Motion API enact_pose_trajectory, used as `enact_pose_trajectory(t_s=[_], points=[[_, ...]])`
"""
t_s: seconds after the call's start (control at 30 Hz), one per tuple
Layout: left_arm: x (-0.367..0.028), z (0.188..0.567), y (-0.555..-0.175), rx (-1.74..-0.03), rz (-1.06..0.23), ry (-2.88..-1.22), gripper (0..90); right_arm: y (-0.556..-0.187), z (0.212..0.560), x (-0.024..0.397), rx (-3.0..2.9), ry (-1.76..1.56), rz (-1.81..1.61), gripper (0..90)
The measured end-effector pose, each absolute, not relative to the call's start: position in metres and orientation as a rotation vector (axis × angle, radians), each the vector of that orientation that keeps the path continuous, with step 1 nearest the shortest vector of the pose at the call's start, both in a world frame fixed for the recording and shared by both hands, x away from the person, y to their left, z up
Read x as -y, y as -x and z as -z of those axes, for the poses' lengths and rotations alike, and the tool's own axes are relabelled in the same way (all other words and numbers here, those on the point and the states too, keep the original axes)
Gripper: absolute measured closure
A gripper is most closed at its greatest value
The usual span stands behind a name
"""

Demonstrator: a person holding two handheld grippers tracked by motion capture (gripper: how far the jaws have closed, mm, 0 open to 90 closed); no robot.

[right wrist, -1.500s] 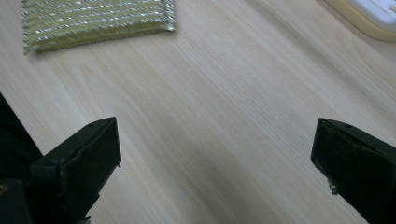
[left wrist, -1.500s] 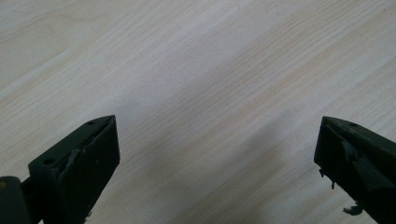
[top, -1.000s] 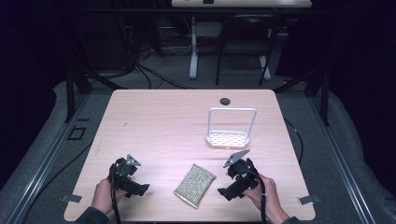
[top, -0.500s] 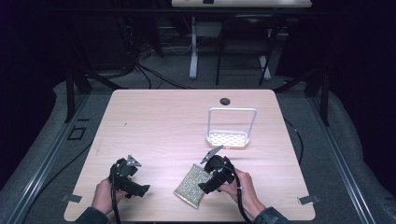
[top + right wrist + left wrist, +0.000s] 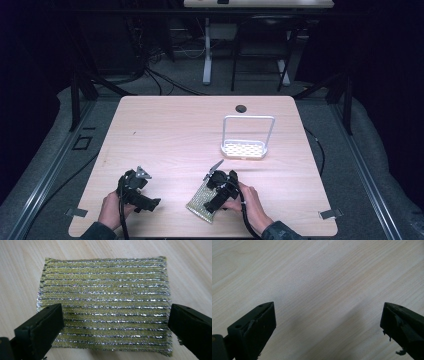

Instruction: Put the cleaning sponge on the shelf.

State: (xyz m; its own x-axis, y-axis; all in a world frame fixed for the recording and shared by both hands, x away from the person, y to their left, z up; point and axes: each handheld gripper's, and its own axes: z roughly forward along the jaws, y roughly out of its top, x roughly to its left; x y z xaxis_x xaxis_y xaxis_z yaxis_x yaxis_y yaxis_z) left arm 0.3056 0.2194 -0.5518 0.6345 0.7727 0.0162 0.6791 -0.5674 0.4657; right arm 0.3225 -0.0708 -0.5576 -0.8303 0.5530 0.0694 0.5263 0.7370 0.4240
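On the table [image 5: 165, 130] in front of you, the scouring pad [image 5: 201, 204] lies flat near your edge, a little right of the middle. Your right gripper [image 5: 216, 192] is directly above the pad, and in the right gripper view its two jaws stand at either side of the pad [image 5: 105, 302], with the pad between them. Your left gripper [image 5: 137, 192] is to the left of the pad, well apart from it, over bare table [image 5: 317, 277]. The sponge holder [image 5: 244, 148] stands farther from you, behind the pad and to its right. Behind the holder, near the far edge, sits the cable grommet [image 5: 241, 108].
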Motion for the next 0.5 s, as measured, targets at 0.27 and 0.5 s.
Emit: enact_pose_trajectory(t_s=[0.27,0.5], points=[[-0.2195,0.5520,-0.3053,-1.147,-0.308,-2.439,0.1,-0.3236,0.5598,0.0692,-2.874,-0.898,-0.652,0.0],[-0.2186,0.5520,-0.3048,-1.144,-0.312,-2.445,0.1,-0.3278,0.5637,0.0714,-2.901,-0.948,-0.622,0.2]])
